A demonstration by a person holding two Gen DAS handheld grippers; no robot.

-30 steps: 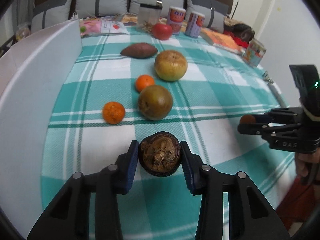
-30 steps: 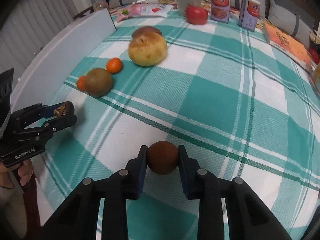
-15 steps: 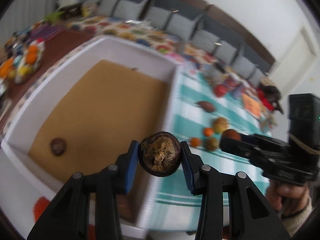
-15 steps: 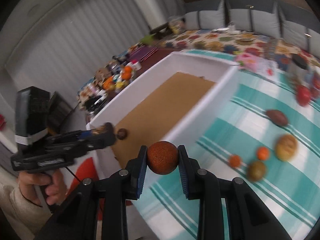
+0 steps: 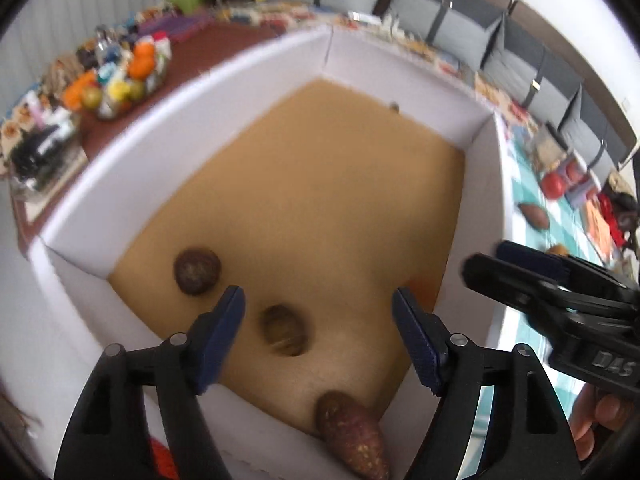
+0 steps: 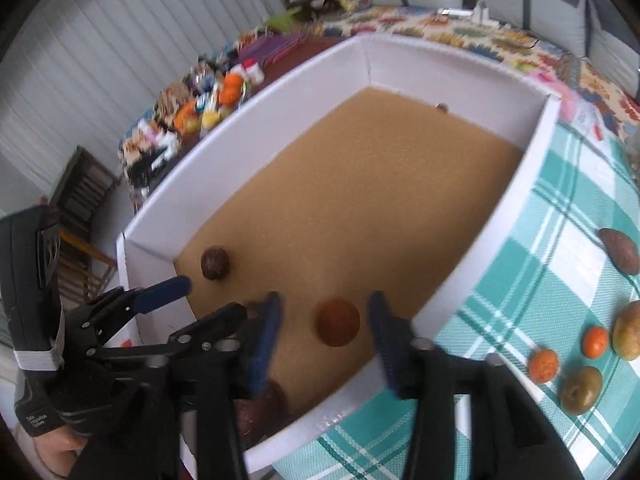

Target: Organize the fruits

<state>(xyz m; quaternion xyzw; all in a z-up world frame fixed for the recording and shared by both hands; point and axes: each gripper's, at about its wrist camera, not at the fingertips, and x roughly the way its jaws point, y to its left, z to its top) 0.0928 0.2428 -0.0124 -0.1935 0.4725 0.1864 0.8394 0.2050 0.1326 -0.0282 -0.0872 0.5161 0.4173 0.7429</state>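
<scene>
**Both grippers spread wide above the white box, fruit lying loose inside**

In the left wrist view the left gripper (image 5: pixel 318 336) fills the lower part of the frame, its blue-padded fingers (image 5: pixel 222 330) spread wide with nothing between them. Framed in that gap, lower centre, a dark brown round fruit (image 5: pixel 283 330) appears blurred against the tan floor of the white box (image 5: pixel 200 92); whether it is resting on the floor cannot be told. Up and to the left of it lies a second dark round fruit (image 5: pixel 197 270), near the box's left corner. At the bottom centre a reddish-brown sweet potato (image 5: pixel 352 432) leans in the near corner of the box. The right gripper (image 5: pixel 486 264) reaches in from the right edge, over the box's right wall.

In the right wrist view the right gripper (image 6: pixel 323 332) is likewise open wide — an orange-brown round fruit (image 6: pixel 338 322) sits between its fingers without touching either, over the floor in the lower centre of the frame. The left gripper crosses the lower left, its jaws parted too.

Outside the box, on the teal checked tablecloth (image 6: pixel 560 208) at the right of this view, remain another sweet potato (image 6: pixel 620 250), two small oranges (image 6: pixel 543 366), a greenish-brown fruit (image 6: pixel 581 390) at the lower right, and a yellowish fruit (image 6: pixel 628 336) cut by the frame edge.
</scene>
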